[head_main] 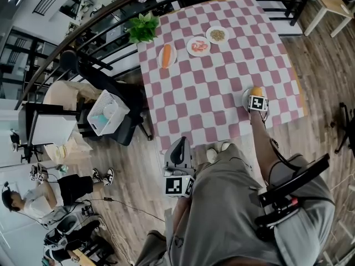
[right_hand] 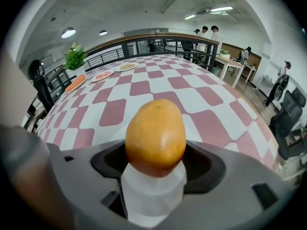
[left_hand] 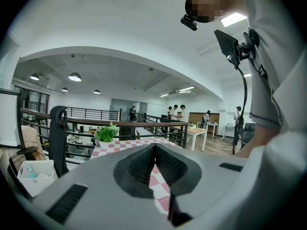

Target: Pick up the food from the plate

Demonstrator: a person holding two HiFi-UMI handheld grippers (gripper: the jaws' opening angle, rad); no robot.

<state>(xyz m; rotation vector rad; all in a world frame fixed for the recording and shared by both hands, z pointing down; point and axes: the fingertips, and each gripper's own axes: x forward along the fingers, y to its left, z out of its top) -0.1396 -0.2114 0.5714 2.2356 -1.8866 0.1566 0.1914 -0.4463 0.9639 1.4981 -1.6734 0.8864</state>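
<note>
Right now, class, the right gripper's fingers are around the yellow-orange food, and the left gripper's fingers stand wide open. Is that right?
Not quite. The left gripper has its fingers together with nothing between them, as the left gripper view shows. The rest stands: the right gripper has its fingers around the yellow-orange food.

No legible text or labels anywhere.
</note>
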